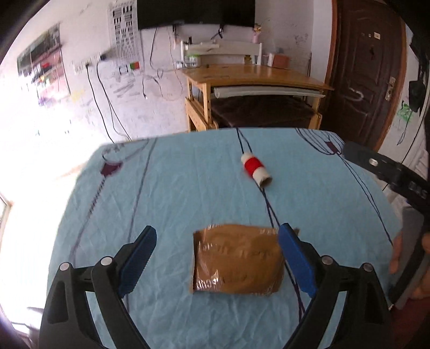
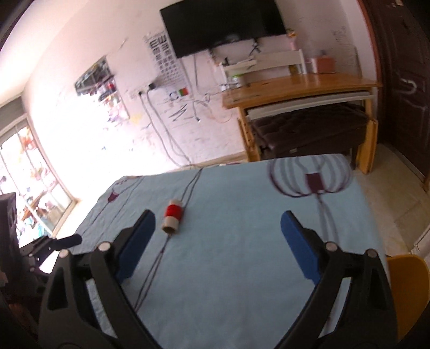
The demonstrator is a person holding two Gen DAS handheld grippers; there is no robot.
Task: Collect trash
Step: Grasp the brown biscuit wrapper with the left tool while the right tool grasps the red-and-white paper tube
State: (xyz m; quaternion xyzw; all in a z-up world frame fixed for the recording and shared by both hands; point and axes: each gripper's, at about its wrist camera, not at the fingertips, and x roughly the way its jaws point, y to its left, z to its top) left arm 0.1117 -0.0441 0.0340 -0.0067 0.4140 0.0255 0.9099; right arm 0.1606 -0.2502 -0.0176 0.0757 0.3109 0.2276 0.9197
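Left gripper (image 1: 217, 236) jaws spread wide, nothing held; blue pads either side of a brown packet (image 1: 237, 261), not pressing on it. Right gripper (image 2: 217, 222) also wide open & empty, hanging over bare cloth.

Brown packet: flat, roughly square, shiny plastic w/ wrinkles and faint print, lying on the light-blue tablecloth (image 1: 174, 188) near the front edge. Its right edge is partly hidden behind the left gripper's right pad; print too blurred to read. Packet doesn't show in the right wrist view.

Spool (image 1: 256, 170): white tube w/ red band round the middle, lying on its side further back on the cloth, well apart from the packet. In the right wrist view it sits just beside the left pad, open cardboard end facing the cam.

Around: wooden desk (image 1: 258, 73) behind the table, dark TV (image 2: 223, 24) on the wall, cables hanging below it, brown door (image 1: 368, 67) at right. Yellow chair (image 2: 408, 290) cut off at right edge. Both views blurred.
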